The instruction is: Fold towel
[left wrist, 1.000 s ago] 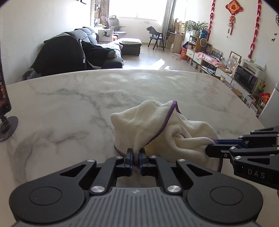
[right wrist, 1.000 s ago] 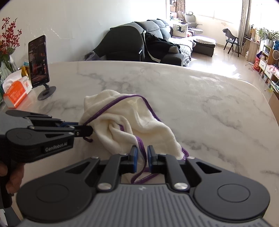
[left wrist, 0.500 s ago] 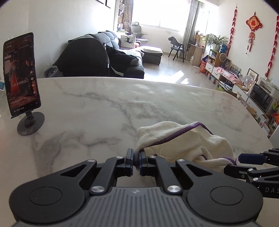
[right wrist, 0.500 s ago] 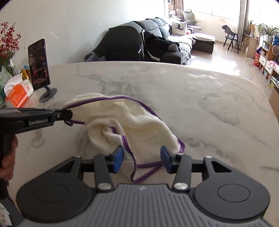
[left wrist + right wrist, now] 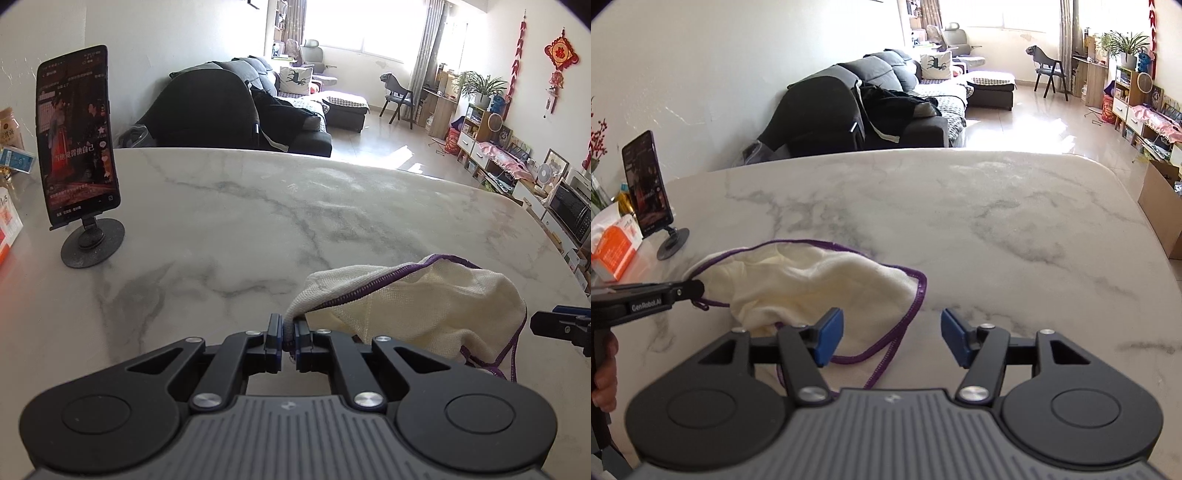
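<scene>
A cream towel [image 5: 424, 306] with purple edging lies bunched on the white marble table [image 5: 258, 221]. My left gripper [image 5: 289, 332] is shut on the towel's left corner and holds it just above the table. In the right wrist view the towel [image 5: 812, 288] stretches to the left, where the left gripper [image 5: 696, 288] pinches its corner. My right gripper [image 5: 892, 338] is wide open and empty, with the towel's purple-edged near corner lying between and just ahead of its blue pads [image 5: 829, 338]. The right gripper's tip also shows at the right edge of the left wrist view [image 5: 561, 325].
A phone on a round black stand [image 5: 79, 147] stands at the table's left, also in the right wrist view [image 5: 650, 195]. An orange and white box [image 5: 617, 251] lies beside it. A sofa [image 5: 236, 107] and a cardboard box [image 5: 1160, 214] lie beyond the table's edges.
My right gripper has let go of the towel and opened wide. My left gripper has pulled its corner to the left, stretching the towel out.
</scene>
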